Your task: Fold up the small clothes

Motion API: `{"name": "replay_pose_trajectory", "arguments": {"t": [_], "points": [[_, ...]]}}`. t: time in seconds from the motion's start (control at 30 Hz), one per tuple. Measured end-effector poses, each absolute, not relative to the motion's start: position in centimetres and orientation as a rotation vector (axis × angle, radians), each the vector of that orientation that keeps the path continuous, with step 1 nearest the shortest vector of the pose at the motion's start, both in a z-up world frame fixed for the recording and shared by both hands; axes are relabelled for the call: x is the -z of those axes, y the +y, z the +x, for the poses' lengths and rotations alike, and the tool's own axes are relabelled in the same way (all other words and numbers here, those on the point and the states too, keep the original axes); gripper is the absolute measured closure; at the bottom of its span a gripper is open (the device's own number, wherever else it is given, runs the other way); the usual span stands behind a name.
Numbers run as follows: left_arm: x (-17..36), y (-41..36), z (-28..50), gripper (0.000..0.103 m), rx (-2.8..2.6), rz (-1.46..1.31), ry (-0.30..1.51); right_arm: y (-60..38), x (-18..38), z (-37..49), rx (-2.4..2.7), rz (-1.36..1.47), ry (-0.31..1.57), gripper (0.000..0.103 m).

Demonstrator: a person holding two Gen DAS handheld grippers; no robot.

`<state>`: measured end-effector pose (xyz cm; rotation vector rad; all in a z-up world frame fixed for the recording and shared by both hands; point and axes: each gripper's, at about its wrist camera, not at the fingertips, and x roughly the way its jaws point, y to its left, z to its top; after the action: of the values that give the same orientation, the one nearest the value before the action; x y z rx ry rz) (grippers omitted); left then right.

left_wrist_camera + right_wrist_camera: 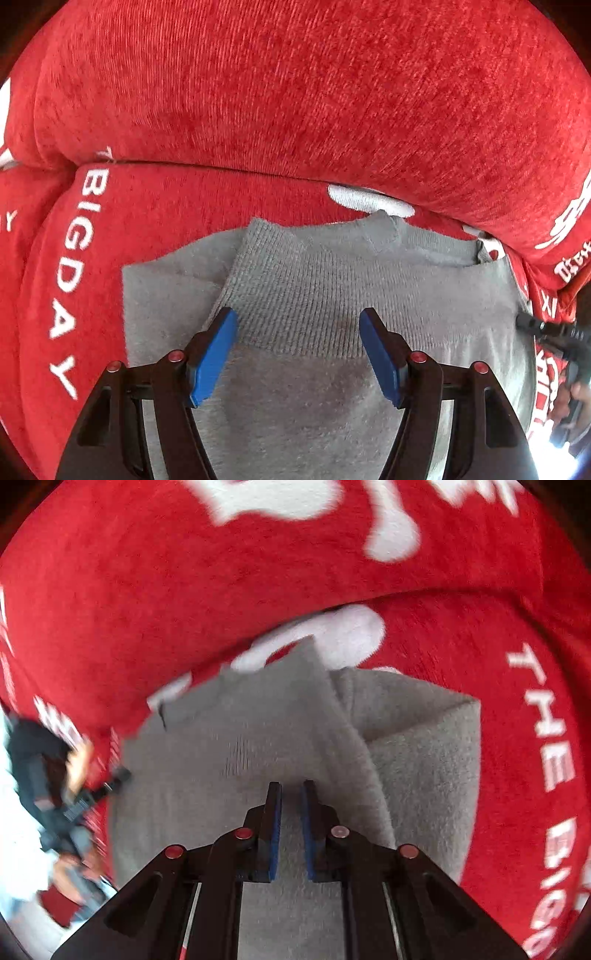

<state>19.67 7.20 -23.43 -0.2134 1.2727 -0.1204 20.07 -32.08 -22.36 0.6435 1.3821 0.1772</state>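
On red blanket (155,206): one grey garment (303,398), folded. Left gripper (298,323) fingers spread above it; right gripper (291,788) fingers nearly together, empty.

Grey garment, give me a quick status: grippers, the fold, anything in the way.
Left gripper open over the grey garment, empty. Right gripper nearly shut, holding nothing. Ribbed part folded over, lying on red blanket. Nothing in the way.

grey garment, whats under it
The grey garment lies on a red cover with white lettering, which shows all around its edges. A ribbed flap is folded over on top. What the cover looks like directly beneath the garment is hidden.
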Motion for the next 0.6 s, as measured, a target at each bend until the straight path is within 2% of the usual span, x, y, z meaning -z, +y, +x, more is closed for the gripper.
{"name": "replay_pose_trajectory", "arguments": {"t": [0.2, 0.27, 0.33, 0.6], "points": [[19.8, 8.5, 17.5, 0.033, 0.061, -0.179, 1.254, -34.9, 20.5, 19.7, -0.092, 0.738, 1.353, 0.087], [18.9, 9.3, 16.3, 0.033, 0.056, -0.19, 1.257, -35.3, 19.5, 19.2, -0.101, 0.749, 1.344, 0.073], [18.2, 10.1, 14.8, 0.033, 0.047, -0.204, 1.27, -35.4, 18.5, 18.4, -0.114, 0.756, 1.338, 0.065], [18.1, 14.8, 9.4, 0.033, -0.026, -0.326, 1.335, -33.8, 17.2, 14.0, -0.168, 0.839, 1.379, 0.062]]}}
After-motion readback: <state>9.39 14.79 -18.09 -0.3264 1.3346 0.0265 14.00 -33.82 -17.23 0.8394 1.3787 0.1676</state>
